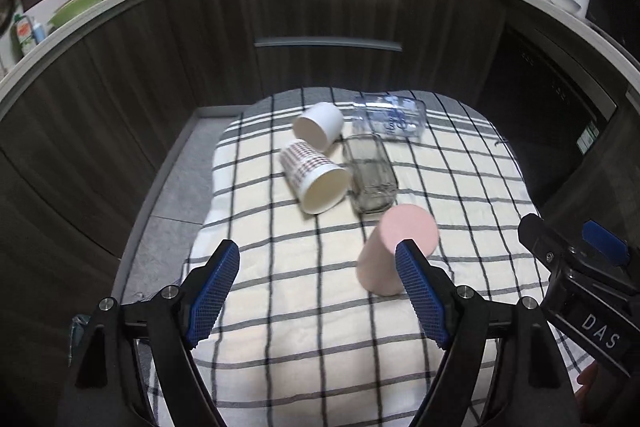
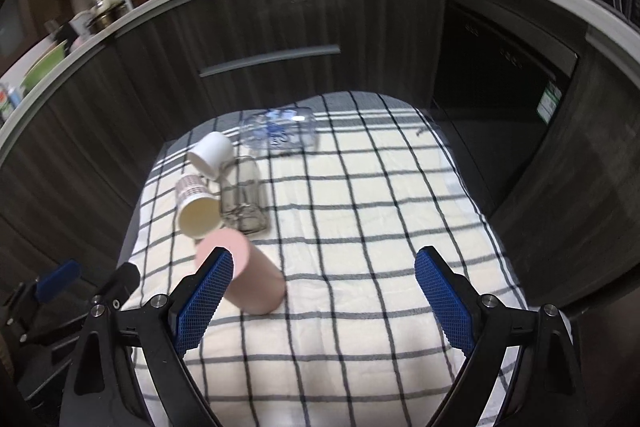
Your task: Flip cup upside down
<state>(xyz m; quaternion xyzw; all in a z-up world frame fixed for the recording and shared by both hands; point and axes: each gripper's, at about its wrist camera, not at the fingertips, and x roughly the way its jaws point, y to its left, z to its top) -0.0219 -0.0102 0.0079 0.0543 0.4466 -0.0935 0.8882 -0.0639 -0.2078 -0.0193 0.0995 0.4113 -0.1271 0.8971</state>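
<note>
A pink cup [image 1: 394, 247] stands upside down on the checked cloth [image 1: 300, 287], base up; it also shows in the right wrist view [image 2: 244, 275]. Beyond it lie on their sides a patterned paper cup [image 1: 314, 179], a plain white cup [image 1: 320, 125], a clear glass [image 1: 370, 175] and a clear blue-printed glass [image 1: 390, 117]. My left gripper [image 1: 316, 259] is open and empty, its right finger just in front of the pink cup. My right gripper [image 2: 324, 271] is open and empty, the pink cup behind its left finger.
The cloth covers a low table in front of dark wood cabinets [image 1: 320, 27] with a drawer handle [image 1: 328, 44]. A black appliance [image 2: 500, 87] stands at the right. The counter above holds pots, bottles and a rack. Grey floor [image 1: 168, 195] lies left of the cloth.
</note>
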